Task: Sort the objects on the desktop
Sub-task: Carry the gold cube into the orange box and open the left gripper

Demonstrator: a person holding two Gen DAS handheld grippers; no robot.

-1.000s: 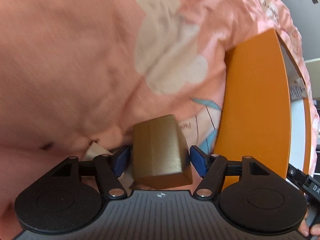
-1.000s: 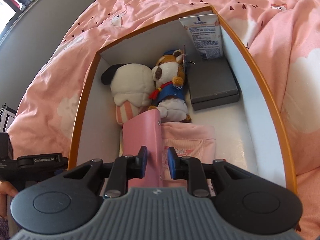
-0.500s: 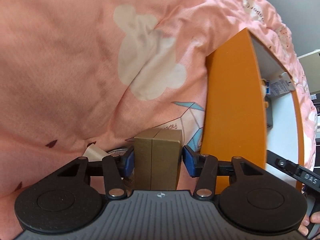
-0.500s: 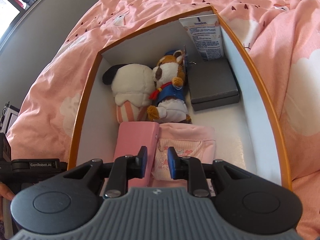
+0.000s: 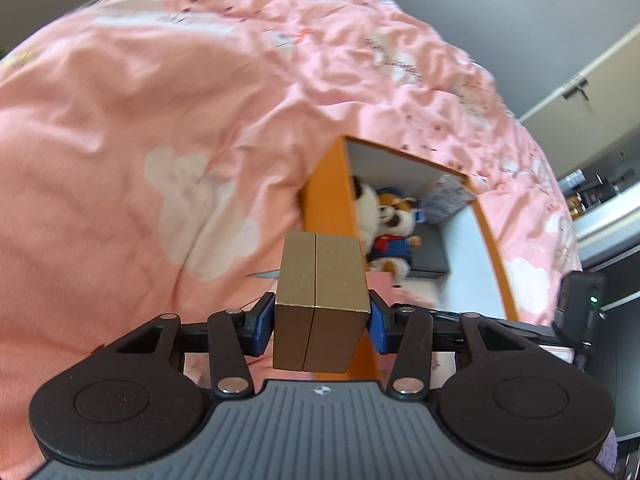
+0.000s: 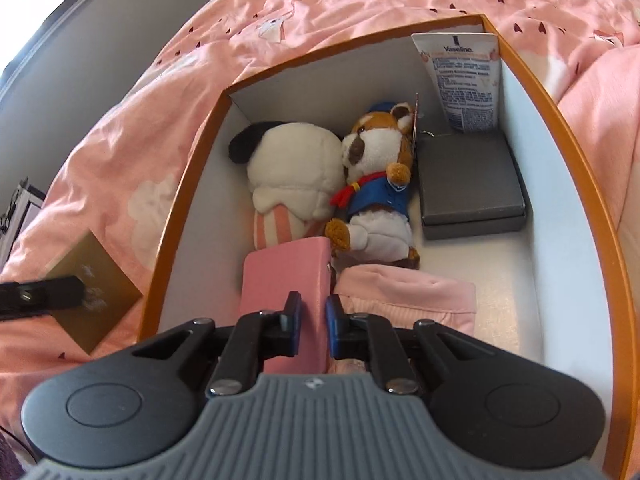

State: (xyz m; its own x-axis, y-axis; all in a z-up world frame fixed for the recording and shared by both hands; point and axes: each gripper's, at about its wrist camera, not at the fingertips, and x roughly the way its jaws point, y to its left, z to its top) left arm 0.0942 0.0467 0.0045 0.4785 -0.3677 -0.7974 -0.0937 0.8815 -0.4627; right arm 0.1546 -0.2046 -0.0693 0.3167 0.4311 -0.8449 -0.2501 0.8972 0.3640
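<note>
1. My left hand-held gripper [image 5: 322, 322]: clamped on gold box [image 5: 320, 300], held in the air over the pink bedding [image 5: 140, 140], just outside the left wall of the orange box [image 6: 576, 152]. Risk: box is wide for the pads; a knock on the wall going in could twist it loose.

2. Orange box, on bed. Contents L to R: white plush [image 6: 296, 176], dog plush [image 6: 376, 192], grey box [image 6: 468, 180], Vaseline tube [image 6: 464, 76] propped at back corner. Pink fabric [image 6: 408, 292] at front.

3. My right hand-held gripper [image 6: 308, 320]: closed on pink case [image 6: 286, 276], inside orange box, front left, beside white plush. Can't tell if case touches the floor yet. Risk: letting go early tips it onto the plush; little room left for gold box.
</note>
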